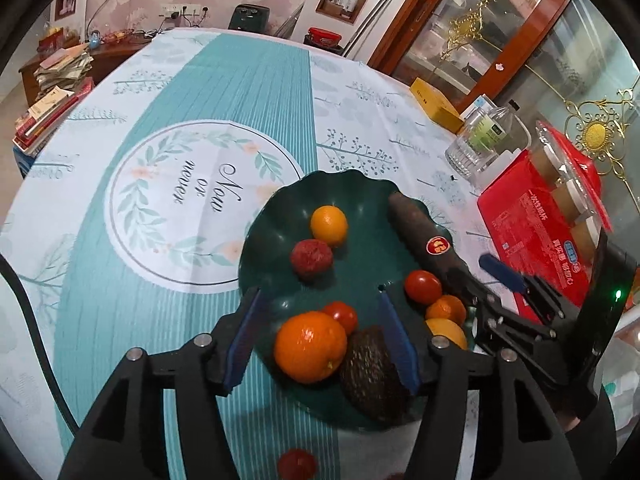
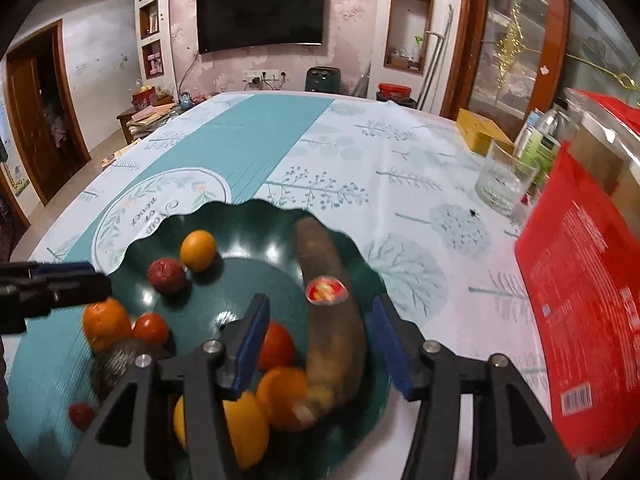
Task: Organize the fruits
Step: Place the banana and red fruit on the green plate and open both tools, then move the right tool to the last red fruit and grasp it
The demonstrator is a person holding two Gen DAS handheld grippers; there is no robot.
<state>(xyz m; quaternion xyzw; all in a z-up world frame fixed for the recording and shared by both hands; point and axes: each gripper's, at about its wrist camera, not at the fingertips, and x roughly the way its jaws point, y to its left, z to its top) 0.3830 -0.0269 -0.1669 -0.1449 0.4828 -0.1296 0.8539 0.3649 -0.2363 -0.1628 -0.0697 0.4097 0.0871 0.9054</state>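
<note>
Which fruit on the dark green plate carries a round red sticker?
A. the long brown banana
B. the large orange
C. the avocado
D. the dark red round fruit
A: the red sticker sits on the long brown banana, which lies along the right side of the dark green plate; the right wrist view shows the same sticker on the banana.

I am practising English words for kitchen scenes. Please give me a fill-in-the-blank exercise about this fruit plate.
1. The fruits lie on a dark ____ plate.
2. The brown banana carries a round ____ sticker.
3. The left tool is open above a large ____.

Missing words: green; red; orange
</note>
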